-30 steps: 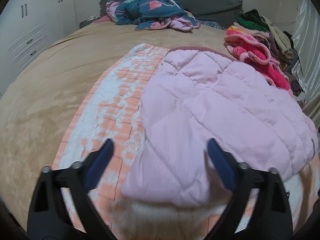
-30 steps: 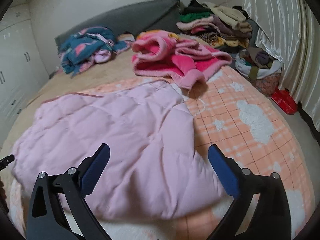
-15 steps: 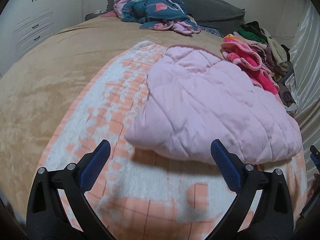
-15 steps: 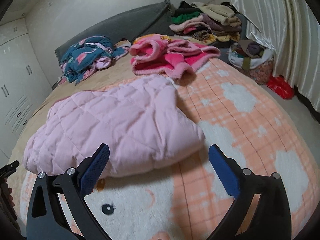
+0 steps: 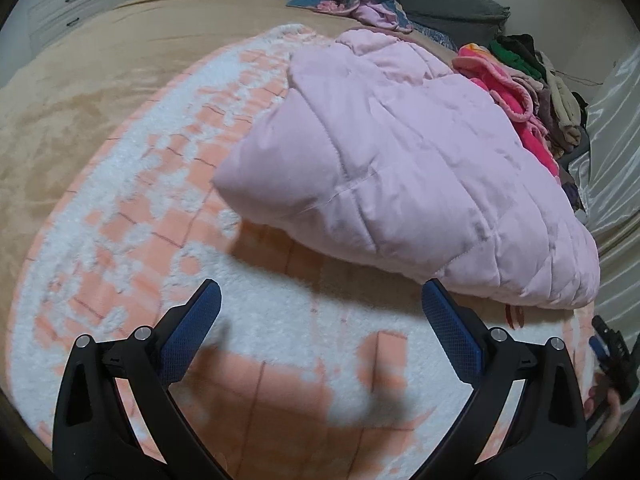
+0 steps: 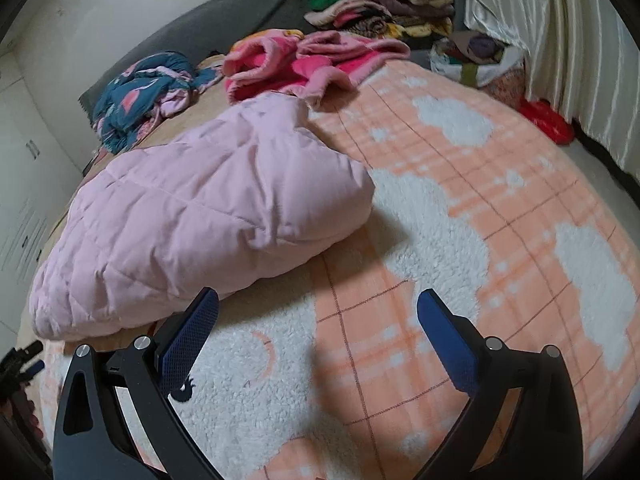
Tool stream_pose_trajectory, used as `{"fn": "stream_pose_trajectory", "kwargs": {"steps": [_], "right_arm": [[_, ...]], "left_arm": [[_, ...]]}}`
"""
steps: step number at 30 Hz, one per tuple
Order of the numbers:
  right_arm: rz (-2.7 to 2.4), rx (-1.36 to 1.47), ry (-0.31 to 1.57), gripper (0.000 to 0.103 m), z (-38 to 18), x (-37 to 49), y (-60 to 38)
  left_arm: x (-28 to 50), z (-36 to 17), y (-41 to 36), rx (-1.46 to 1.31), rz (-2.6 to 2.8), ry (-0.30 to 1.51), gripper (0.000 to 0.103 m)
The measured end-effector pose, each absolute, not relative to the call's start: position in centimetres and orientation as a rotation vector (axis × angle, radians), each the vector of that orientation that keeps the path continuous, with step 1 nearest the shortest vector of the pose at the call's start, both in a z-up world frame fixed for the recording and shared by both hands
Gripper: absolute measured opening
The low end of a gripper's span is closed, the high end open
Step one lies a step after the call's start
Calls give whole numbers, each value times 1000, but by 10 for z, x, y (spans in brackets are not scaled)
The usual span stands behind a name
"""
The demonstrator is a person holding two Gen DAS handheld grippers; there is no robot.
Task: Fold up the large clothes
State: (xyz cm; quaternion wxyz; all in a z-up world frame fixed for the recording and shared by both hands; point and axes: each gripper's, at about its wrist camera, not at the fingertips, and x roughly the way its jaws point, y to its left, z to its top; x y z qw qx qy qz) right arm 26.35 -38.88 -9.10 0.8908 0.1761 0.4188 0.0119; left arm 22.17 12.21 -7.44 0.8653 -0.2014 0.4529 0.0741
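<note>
The pink quilted garment (image 5: 404,168) lies folded into a thick, puffy bundle on the peach-and-white fleece blanket (image 5: 132,216), with its nearest folded edge just beyond both tools. The left gripper (image 5: 318,320) hangs above bare blanket in front of that bundle, its jaws spread wide and holding nothing; the right gripper (image 6: 318,316) is likewise spread and empty, its left fingertip just beside the bundle's near edge. Judging from the task, the step in hand is either a further fold or a tidy-up of this bundle. To do it well, each tool should take a full bite of every layer at a near corner of the bundle, since padding this thick is likely to slip out of a shallow pinch; the 2 corners should then rise together and travel level across the bundle so the seams stay square, with a press afterwards to push trapped air out. Counted: 1 pink quilted garment, 2 grippers, 1 fleece blanket. Beyond the bundle lies 1 bright pink fleece garment (image 6: 304,64), touching or nearly touching its far edge; farther back is 1 crumpled blue patterned garment (image 6: 144,88); to the right of that sits 1 stack of folded clothes (image 6: 380,4), whose pieces are too many and too small to count.
</note>
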Motion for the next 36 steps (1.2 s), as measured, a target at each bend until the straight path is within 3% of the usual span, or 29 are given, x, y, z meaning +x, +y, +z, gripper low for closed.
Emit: {"fn": "stream_pose_trajectory", "kwargs": {"steps": [36], "right_arm": [[129, 781, 920, 99, -129, 351, -382]], "left_arm": [[312, -124, 157, -975, 65, 912, 95]]}}
